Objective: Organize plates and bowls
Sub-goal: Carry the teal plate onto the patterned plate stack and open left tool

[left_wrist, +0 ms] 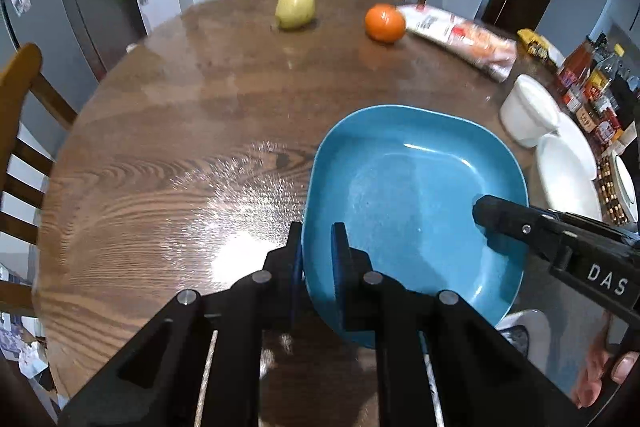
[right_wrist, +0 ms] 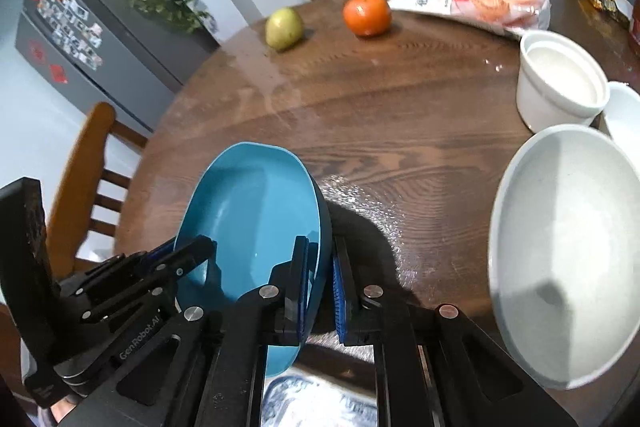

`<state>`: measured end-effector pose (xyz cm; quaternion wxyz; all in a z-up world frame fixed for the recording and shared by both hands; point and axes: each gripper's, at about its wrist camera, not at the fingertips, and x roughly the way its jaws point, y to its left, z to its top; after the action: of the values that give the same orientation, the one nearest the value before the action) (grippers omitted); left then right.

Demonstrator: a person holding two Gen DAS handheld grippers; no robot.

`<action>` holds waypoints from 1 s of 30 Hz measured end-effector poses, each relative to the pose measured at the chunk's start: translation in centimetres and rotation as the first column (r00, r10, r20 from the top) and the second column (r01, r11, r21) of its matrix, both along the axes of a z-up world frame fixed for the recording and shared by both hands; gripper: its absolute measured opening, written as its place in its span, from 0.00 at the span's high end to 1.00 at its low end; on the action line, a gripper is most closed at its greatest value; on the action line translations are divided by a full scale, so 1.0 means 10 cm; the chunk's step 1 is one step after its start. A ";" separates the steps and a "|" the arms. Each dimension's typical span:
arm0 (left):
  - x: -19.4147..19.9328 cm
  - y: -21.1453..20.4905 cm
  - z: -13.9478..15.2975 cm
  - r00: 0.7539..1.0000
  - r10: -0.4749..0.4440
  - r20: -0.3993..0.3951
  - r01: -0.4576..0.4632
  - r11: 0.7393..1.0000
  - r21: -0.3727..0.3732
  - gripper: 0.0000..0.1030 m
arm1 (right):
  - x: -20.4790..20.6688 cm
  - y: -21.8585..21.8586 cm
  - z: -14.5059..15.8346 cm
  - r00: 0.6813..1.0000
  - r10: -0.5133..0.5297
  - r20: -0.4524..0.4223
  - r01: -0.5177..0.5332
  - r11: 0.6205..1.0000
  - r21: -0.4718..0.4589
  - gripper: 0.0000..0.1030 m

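Both grippers are clamped on the same blue dish (left_wrist: 416,195), one on each side of its rim. Left gripper (left_wrist: 318,259) has its jaws narrow, pinching the near-left rim; the right gripper (right_wrist: 320,279) is likewise nearly closed, w/ the right-hand rim betw. its blue pads. In the right wrist view the dish sits tilted, edge-on, w/ a dark shadow on the bench (left_wrist: 180,155) beside it, so it looks lifted clear of the wood, or close to it.

Progress, as I judge it: early to mid. The blue dish is in hand but not yet set anywhere. Over on the right of the bench sit the white pieces: a big white bowl (right_wrist: 560,251), a deeper white pot (right_wrist: 560,83) behind it, and another white dish edge (right_wrist: 624,115) just beside them. They're close together, some touching, but not stacked that I can see. A patterned dish (right_wrist: 316,403) shows at the near edge under the grippers; can't tell what it's resting on.

Left to do, prob.: carry the blue dish to the white group or onto a stack, then nest bowls w/ bowls, plates w/ plates. Pear (left_wrist: 295,7), orange (left_wrist: 385,23) and snack bag (left_wrist: 460,35) lie at the far side, well apart, not in the way.
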<state>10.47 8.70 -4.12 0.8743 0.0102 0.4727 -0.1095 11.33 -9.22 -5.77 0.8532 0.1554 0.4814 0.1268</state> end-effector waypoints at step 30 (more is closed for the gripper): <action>-1.26 -0.58 0.06 0.997 -0.050 0.056 0.046 0.996 0.070 0.88 | -1.19 -0.45 0.09 0.995 0.090 -0.046 -0.090 0.996 -0.004 0.87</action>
<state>-2.14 2.91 -3.48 0.8838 0.0547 0.4505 -0.1139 -0.54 -13.70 -4.84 0.8358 0.1340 0.5077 0.1601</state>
